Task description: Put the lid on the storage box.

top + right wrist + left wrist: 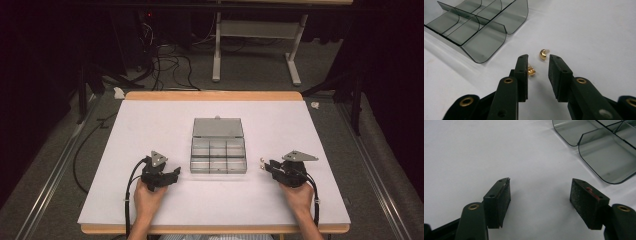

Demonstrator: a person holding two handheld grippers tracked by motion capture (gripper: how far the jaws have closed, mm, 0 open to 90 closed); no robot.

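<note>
My right gripper stood parted around two small curved golden metal pieces, grasping neither. One (beyond my fingertips) arched upward, its long axis unclear. My left gripper gaped, released.

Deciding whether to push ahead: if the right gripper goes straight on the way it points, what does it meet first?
Probably the gold piece lying just ahead of the right gripper, in line with its open jaws; another gold piece sits beside the left pad.
</note>
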